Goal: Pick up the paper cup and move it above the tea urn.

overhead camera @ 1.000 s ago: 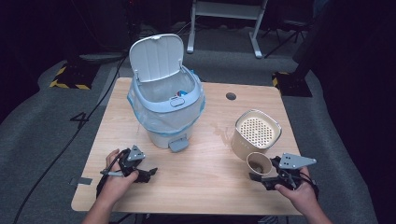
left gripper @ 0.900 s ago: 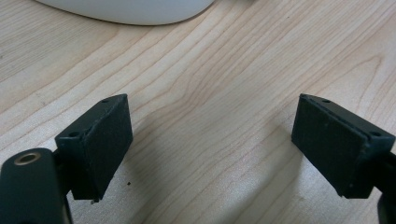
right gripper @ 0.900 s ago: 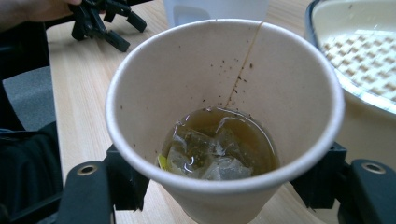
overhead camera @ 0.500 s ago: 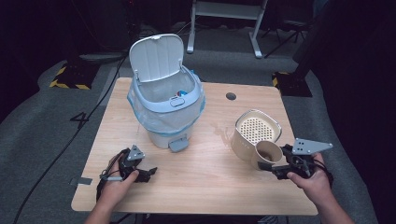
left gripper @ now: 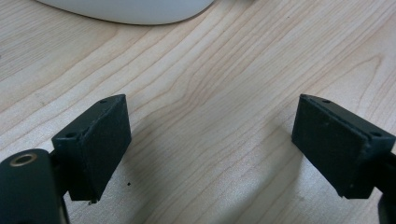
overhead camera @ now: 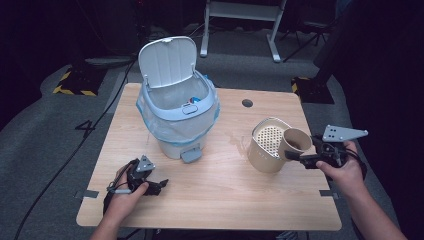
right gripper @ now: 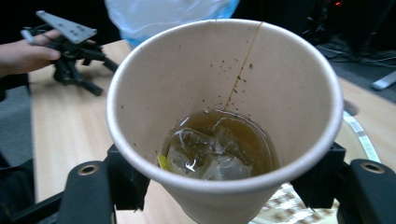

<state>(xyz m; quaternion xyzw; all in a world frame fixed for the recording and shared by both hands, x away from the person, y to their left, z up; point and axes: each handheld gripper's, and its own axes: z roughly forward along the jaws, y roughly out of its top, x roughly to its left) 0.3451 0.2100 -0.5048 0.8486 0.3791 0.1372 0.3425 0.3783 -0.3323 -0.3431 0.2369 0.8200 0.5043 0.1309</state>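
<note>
The left gripper [overhead camera: 159, 186] rests on the wooden table [overhead camera: 215, 200] near its front left corner, in front of the pedal bin [overhead camera: 177, 112] and a little to its left. Its jaws stand wide apart with only bare wood between them, so it is released; in the left gripper view the bin's white base [left gripper: 126, 9] lies just beyond the pads. From there a broad stretch of bare tabletop runs rightward along the front edge.

The pedal bin stands toward the back left of the table with its lid [overhead camera: 167, 62] tipped up and a blue liner bag [overhead camera: 150, 120] folded over its rim. To the right of the bin, past a strip of bare wood, sits a beige strainer container [overhead camera: 267, 145] with a perforated insert. A dark cable hole [overhead camera: 247, 103] lies behind it, near the back edge.

The paper cup [overhead camera: 295, 142] is off the table, over the right rim of that container and well right of the bin. The right gripper [overhead camera: 300, 157] is clenched on its lower wall, one pad on each side. The right gripper view shows brown liquid with ice [right gripper: 215, 149] in the cup, which is tilted.
</note>
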